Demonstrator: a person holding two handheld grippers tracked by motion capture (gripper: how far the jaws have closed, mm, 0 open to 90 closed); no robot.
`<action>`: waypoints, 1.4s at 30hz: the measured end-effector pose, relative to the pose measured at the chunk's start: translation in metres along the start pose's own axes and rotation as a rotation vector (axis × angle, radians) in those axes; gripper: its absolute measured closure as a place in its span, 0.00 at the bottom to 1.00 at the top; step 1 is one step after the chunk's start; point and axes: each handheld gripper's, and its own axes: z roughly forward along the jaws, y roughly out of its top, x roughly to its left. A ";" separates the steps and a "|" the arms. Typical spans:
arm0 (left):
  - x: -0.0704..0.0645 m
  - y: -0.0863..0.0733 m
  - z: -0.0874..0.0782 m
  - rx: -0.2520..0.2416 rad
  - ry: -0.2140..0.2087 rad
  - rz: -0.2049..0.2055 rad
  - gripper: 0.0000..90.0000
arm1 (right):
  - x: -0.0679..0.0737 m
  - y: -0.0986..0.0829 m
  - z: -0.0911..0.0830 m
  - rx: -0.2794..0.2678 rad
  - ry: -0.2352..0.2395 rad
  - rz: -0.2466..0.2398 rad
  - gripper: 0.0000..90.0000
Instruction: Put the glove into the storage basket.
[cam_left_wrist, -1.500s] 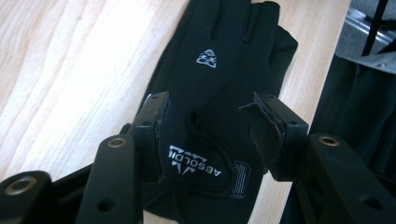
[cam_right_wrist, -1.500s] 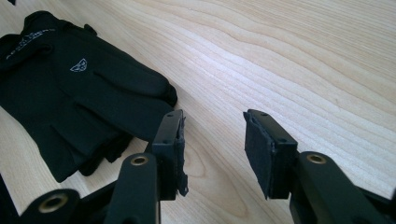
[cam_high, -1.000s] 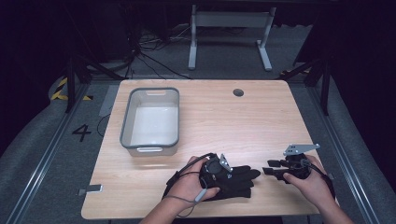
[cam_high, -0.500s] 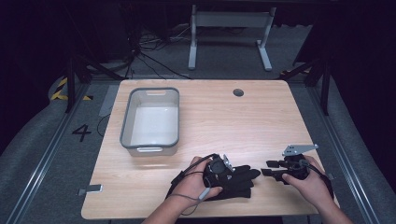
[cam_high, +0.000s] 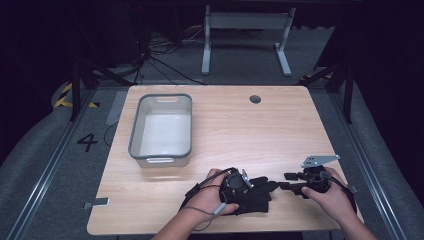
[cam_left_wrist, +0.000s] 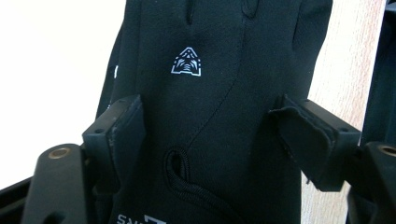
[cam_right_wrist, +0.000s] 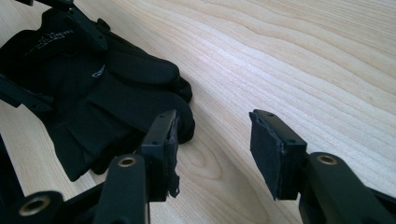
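We see a pale wooden desk (cam_high: 280, 135) with a small round dark hole (cam_high: 255, 99) near its far edge. On its left half stands a grey tub (cam_high: 161, 128), white inside, well apart from both hands. Near the front edge lies a pair of black gloves (cam_high: 255, 192), fingers pointing right. Our left hand (cam_high: 212, 197) holds the left gripper (cam_left_wrist: 208, 133) over the cuff end; its jaws stand apart on either side of the top glove, a small white logo (cam_left_wrist: 187, 62) showing just beyond them. We cannot tell whether the pads touch the fabric. Our right hand (cam_high: 330, 197) holds the right gripper (cam_right_wrist: 215, 149) low over the bare wood just beside the glove fingertips, jaws spread and holding nothing.
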 end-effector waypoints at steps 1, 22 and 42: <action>0.000 0.000 0.001 -0.002 -0.001 0.000 0.25 | 0.000 0.000 0.000 0.001 0.000 0.000 0.58; -0.002 0.003 0.005 0.004 0.053 -0.001 0.27 | 0.000 0.000 -0.001 -0.009 0.016 0.003 0.58; -0.003 0.002 0.005 -0.003 0.052 0.003 0.26 | 0.013 0.006 0.017 0.056 0.072 -0.103 0.61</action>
